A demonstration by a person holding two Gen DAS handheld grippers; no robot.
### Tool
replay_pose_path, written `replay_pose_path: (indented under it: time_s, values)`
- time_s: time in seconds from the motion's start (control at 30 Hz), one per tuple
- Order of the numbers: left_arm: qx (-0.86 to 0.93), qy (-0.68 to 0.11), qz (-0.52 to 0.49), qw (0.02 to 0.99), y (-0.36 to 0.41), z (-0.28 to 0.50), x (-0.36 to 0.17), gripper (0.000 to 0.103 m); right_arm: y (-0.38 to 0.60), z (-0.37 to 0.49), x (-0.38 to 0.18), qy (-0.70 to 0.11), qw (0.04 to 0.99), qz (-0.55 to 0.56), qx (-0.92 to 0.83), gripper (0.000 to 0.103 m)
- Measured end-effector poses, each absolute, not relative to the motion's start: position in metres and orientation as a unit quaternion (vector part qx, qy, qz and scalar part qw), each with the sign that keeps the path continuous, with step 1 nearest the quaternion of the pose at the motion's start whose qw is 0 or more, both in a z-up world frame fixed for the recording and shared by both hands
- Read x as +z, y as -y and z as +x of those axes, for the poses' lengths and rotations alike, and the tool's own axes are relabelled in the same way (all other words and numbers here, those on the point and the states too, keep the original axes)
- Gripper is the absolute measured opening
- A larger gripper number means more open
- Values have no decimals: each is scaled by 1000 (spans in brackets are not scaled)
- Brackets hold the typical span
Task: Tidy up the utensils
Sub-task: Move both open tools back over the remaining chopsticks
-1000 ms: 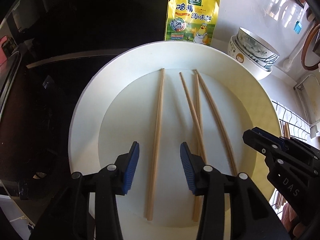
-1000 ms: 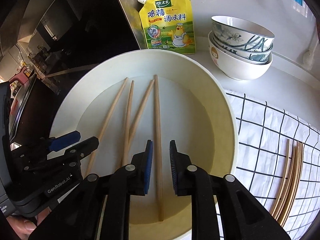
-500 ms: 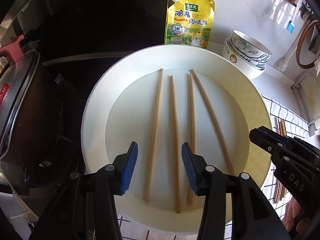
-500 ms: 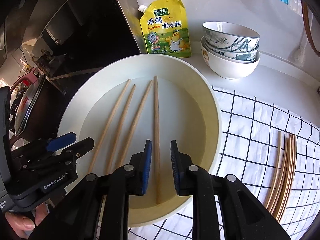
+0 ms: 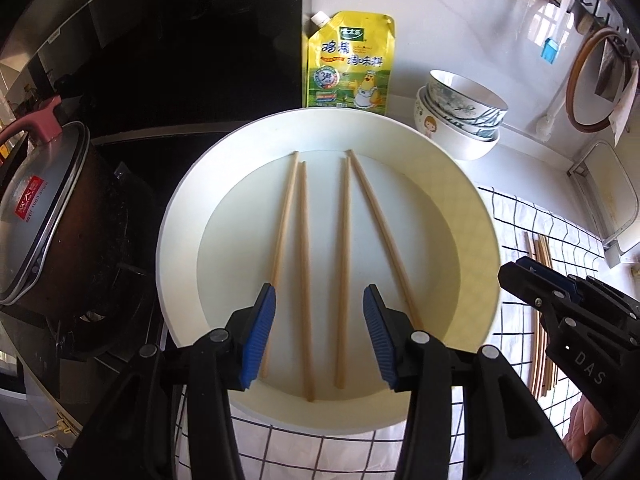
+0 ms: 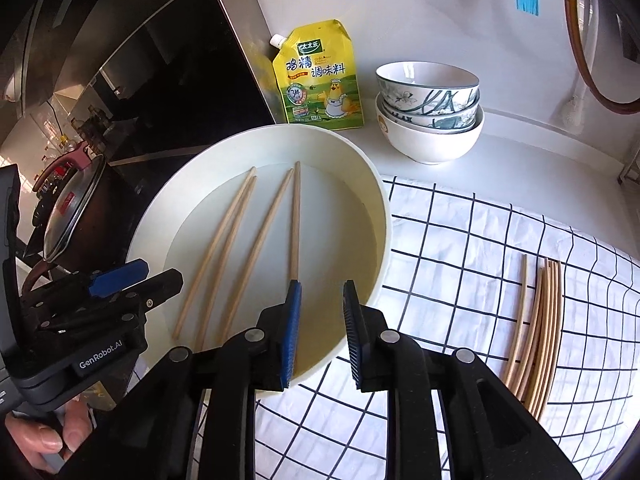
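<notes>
While we hold both tools above the near rim of the white basin (image 5: 176, 240), neither grips anything. Our left gripper (image 5: 319, 336) stands with its blue pads well apart, and our right gripper (image 6: 320, 328) has a narrower gap between its pads, also with nothing pinched in it.

Four wooden chopsticks (image 5: 303, 264) lie loose on the flat bottom of the basin, all running from the near side toward the far rim. In the left wrist view they fan slightly: the two on the left nearly meet at their far tips, and so do the two on the right. The rightmost one passes behind the right pad of our left tool (whether it touches the pad we cannot tell).

The basin rests partly on a white cloth with a black grid (image 6: 480, 240). On that cloth, well to the right of the basin, lies a bundle of more chopsticks (image 6: 540, 328), close together and roughly parallel.

Behind the basin a yellow seasoning pouch (image 6: 320, 76) leans at the wall, and beside it stands a stack of bowls (image 6: 430, 116). To the left sits a lidded pot (image 5: 40, 208) on the dark stove.
</notes>
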State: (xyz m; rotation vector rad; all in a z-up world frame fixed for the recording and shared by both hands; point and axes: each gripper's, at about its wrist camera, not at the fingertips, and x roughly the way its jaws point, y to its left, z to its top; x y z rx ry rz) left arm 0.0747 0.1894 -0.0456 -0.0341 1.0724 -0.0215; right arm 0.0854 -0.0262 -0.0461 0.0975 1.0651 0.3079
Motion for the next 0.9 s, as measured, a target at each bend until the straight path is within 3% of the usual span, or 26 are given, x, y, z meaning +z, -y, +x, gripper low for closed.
replay_pose_path:
  time_s: [0.9]
  values:
    - [-117, -516, 30, 848, -35, 46, -47, 50, 205, 16, -55, -504, 857, 107, 11, 30]
